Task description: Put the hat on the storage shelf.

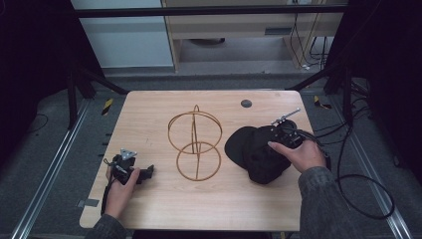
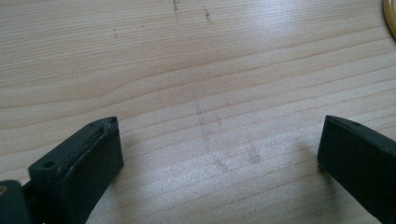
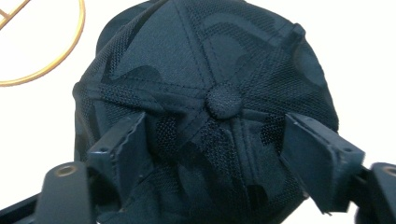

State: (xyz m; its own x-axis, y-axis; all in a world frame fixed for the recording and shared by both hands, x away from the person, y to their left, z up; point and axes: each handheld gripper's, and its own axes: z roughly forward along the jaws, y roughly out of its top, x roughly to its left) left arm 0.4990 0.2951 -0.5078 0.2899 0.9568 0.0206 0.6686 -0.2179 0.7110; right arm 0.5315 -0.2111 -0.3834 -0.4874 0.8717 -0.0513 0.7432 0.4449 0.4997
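Grasping looks like the step in hand: the right gripper (image 3: 219,154) sits over the crown of the black cap (image 3: 205,84), jaws spread to either side of its top button (image 3: 224,100) and not yet closed on the mesh. Next they would need to pinch the fabric before any lift, perhaps toward the gold wire stand (image 1: 194,144) just beside it. The cap lies dome-up at the table's (image 1: 164,199) right, soft, patterned tone-on-tone. The left gripper (image 2: 219,149) rests spread and empty on bare wood.
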